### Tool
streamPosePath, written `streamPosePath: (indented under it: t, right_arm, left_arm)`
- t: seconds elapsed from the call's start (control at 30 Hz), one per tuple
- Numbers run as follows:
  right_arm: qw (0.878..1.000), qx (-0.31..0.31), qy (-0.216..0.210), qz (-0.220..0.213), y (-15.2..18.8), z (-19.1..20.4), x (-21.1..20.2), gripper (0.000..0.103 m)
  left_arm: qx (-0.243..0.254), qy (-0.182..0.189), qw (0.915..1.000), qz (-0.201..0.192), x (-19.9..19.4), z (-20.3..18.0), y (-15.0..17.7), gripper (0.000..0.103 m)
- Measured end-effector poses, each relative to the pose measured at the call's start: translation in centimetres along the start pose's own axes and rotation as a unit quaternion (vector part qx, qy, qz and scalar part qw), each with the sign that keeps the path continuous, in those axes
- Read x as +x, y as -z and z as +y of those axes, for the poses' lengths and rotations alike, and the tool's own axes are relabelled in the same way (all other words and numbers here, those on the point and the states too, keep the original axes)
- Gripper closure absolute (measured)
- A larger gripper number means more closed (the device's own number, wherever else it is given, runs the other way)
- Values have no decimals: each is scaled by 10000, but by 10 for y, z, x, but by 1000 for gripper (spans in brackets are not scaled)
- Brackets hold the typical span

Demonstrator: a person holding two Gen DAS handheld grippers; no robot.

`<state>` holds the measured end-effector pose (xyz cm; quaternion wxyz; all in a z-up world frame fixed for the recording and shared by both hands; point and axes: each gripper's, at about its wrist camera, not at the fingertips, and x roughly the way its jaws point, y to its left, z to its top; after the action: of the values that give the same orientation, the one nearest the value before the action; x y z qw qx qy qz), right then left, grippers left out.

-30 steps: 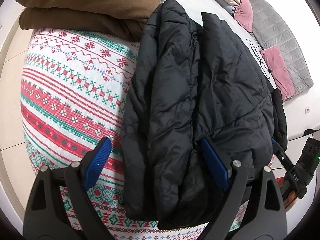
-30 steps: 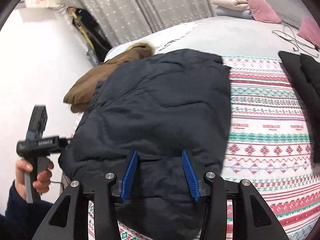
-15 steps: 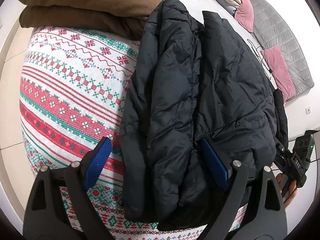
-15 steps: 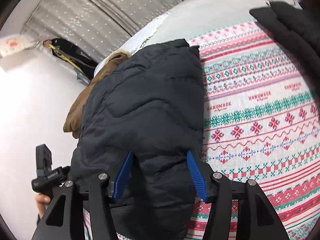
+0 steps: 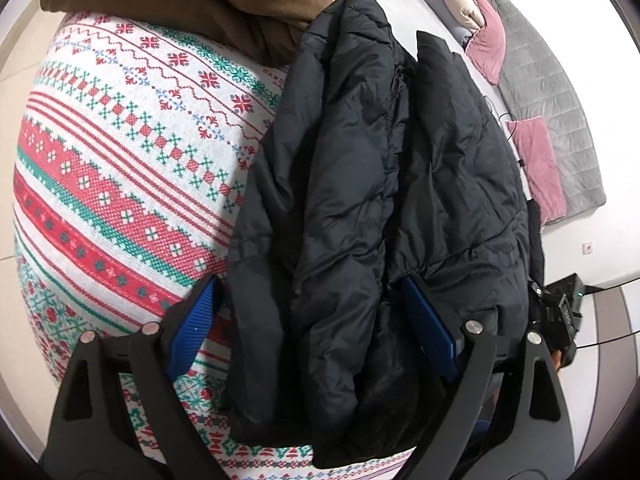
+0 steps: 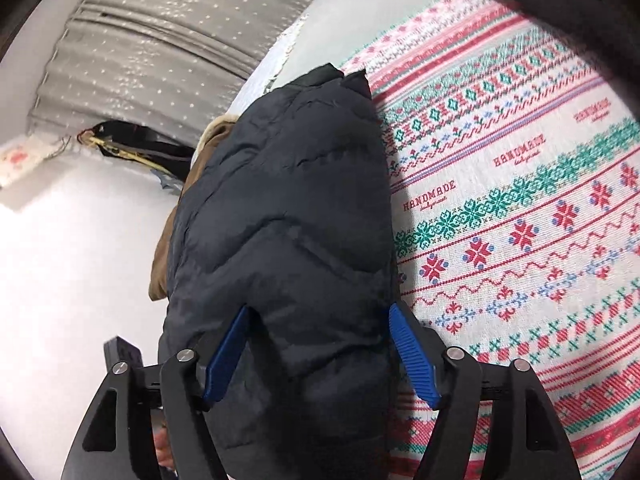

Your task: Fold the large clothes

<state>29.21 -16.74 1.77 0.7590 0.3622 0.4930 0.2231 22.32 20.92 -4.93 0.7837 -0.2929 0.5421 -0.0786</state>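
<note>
My left gripper wide over black jacket, folded lengthwise on patterned blanket on bed. My right gripper jaws just opening, jacket's near end between them, pads off fabric.

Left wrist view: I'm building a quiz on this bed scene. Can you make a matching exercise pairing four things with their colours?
Things:
1. puffer jacket
2. folded blanket
3. cushions
4. pads of the left tongs

Colours:
A. pink
B. blue
C. black
D. brown

Pairs: 1-C, 2-D, 3-A, 4-B
</note>
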Motion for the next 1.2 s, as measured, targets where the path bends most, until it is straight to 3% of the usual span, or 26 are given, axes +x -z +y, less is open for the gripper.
streamPosePath:
  t: [0.17,0.5,0.77,0.9,1.07,1.2]
  right_arm:
    - [9987,279,-332,272,-24,-9,15,25]
    - [9979,159,-438,459,-37,-6,37,23]
    - [9986,-99,-356,385,-33,4,38,31]
    - [9988,-169,-293,352,-31,7,37,36]
    - [9991,-329,-172,227,-30,20,38,52]
    - [9987,-507,-26,89,-28,29,35,59]
  left_arm:
    - [-5,-21,10000,-40,2,0,2,12]
    - [-83,14,9999,-75,2,-6,4,13]
    - [-161,215,9996,-35,3,-7,8,29]
    - [-78,237,9996,-99,-1,-11,10,42]
    - [-52,138,9996,-238,-6,-15,11,51]
    - [157,-15,9992,-370,-11,-23,13,64]
